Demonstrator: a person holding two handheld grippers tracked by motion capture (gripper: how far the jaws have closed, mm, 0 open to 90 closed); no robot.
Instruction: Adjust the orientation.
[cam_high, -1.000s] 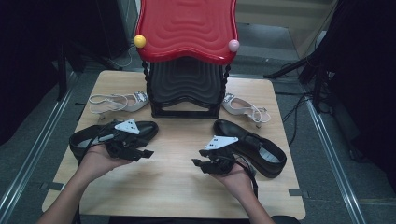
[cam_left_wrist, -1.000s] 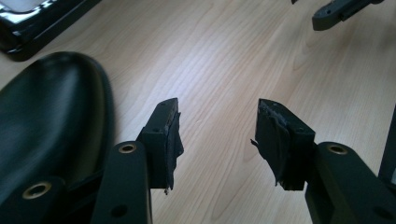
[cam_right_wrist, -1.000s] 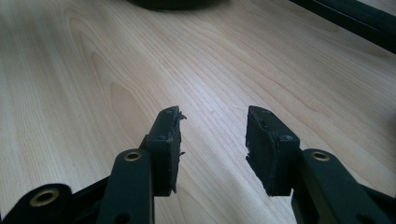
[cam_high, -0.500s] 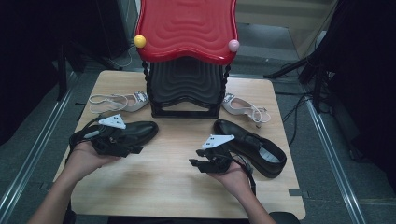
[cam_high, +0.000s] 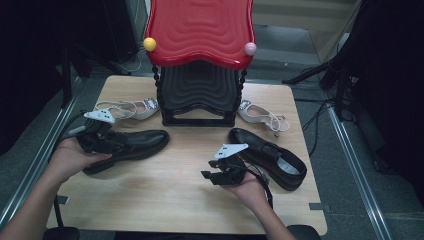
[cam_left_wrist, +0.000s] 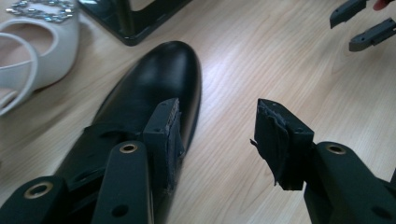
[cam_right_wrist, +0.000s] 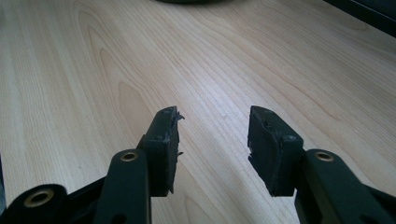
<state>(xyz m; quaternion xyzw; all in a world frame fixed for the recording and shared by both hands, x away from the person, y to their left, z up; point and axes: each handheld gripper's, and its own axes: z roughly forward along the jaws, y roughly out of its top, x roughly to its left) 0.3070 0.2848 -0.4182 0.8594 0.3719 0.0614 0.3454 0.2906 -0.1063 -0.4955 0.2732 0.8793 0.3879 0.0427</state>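
Left gripper (cam_high: 107, 136) sits over the heel end of the left black shoe (cam_high: 135, 145), which lies on its sole at the left of the surface (cam_high: 190, 200), toe toward the black-and-red rack (cam_high: 200, 75). In the left gripper view its fingers (cam_left_wrist: 163, 135) stand wide apart, one above the shoe's upper, the other over bare wood; nothing clamped. Right gripper (cam_high: 220, 172) hovers near-centre, fingers also parted and empty, with the right black shoe (cam_high: 267, 155) just beside it to the right. White sandals (cam_high: 127, 107) lie far left and far right, flanking the rack. Handling judgement: leather shoe is moderately light, glossy toe likely slippery, upper soft, sole and heel stiff. Best hold: pinch the collar wall at the heel or ankle opening, not the toe cap.
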